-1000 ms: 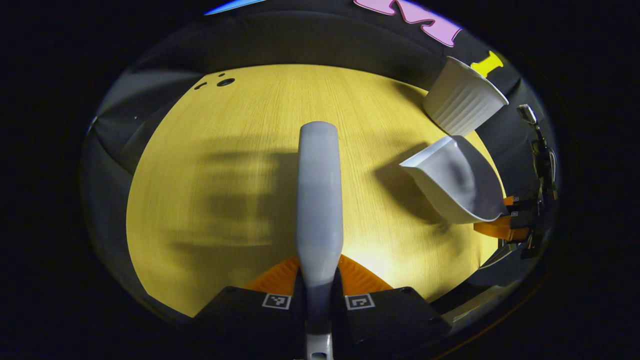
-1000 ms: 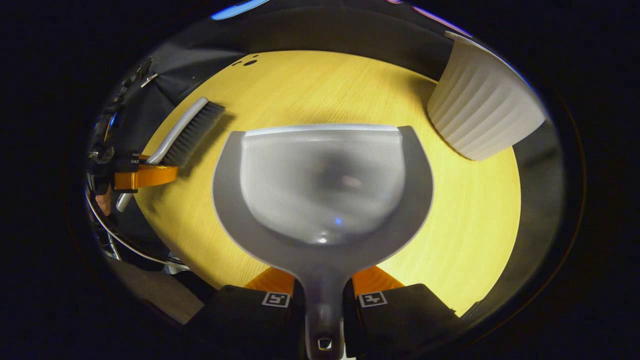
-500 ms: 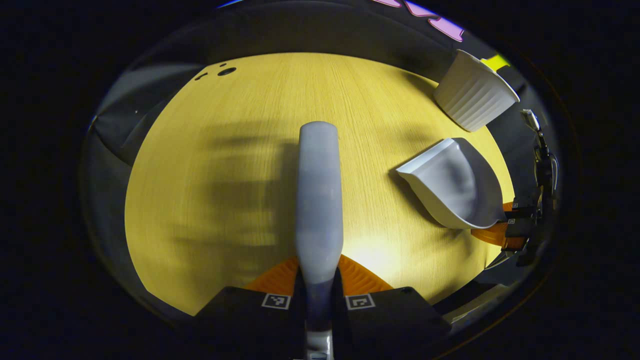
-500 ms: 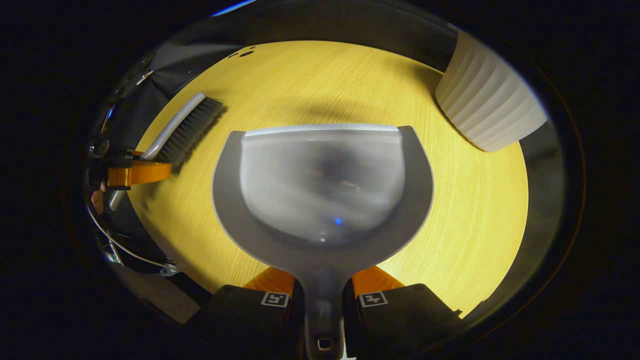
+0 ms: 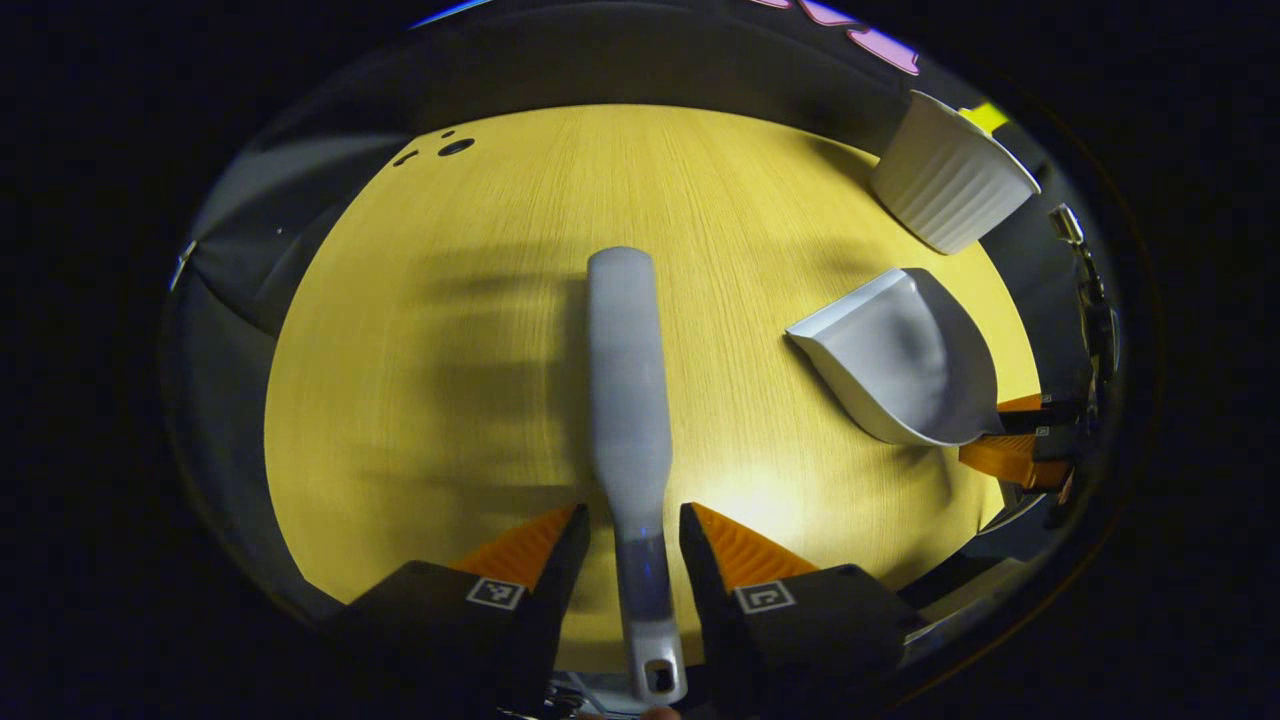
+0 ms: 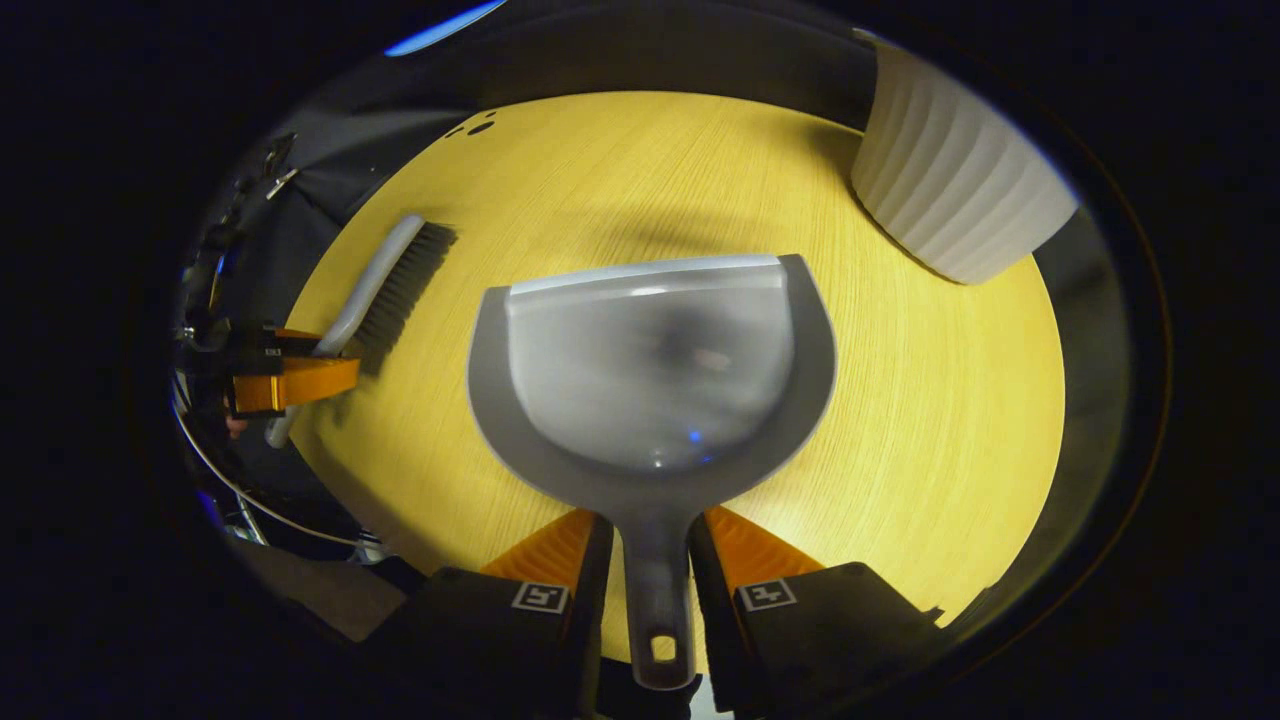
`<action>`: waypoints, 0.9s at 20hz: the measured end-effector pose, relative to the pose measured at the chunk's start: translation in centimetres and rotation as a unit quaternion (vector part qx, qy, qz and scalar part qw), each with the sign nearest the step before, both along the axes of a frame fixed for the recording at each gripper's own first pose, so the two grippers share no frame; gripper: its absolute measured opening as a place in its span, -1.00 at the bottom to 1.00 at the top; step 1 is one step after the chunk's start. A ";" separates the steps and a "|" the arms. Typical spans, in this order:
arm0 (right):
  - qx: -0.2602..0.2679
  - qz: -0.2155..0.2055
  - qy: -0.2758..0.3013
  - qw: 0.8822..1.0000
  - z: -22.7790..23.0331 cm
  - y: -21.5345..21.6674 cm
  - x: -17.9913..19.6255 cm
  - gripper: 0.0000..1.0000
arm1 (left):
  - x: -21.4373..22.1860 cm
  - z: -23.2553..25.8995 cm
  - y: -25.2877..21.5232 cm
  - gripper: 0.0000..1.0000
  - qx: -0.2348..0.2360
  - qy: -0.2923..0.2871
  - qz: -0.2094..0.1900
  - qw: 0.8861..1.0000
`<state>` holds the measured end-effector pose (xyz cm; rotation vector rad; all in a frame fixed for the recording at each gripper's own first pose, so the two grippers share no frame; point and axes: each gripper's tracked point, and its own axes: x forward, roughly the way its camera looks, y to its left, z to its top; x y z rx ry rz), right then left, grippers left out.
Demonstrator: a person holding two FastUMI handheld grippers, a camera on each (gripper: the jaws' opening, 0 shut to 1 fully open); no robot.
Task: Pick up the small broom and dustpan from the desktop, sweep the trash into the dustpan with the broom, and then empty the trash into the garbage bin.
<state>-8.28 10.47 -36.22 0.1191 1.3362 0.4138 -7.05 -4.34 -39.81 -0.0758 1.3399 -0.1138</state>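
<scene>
1. Wood-grain desk (image 5: 480,380) lies under both grippers.
2. Left gripper (image 5: 632,528) has its fingers spread, a gap on each side of the broom (image 5: 628,400) handle, which lies on the desk between them and runs straight ahead.
3. Right gripper (image 6: 648,535) likewise stands parted around the dustpan (image 6: 650,370) handle; the pan rests on the desk just ahead, mouth facing away.
4. Ribbed white bin (image 6: 950,190) stands ahead and right of the dustpan, apart from it.
5. Seen from the right gripper view, the broom lies far to its left, bristles pointing away.
</scene>
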 end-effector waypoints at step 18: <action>0.033 -0.109 -0.247 0.962 17.4 -4.6 7.2 0.36 | 7.8 15.5 0.0 0.64 -0.028 -0.260 -0.020 0.965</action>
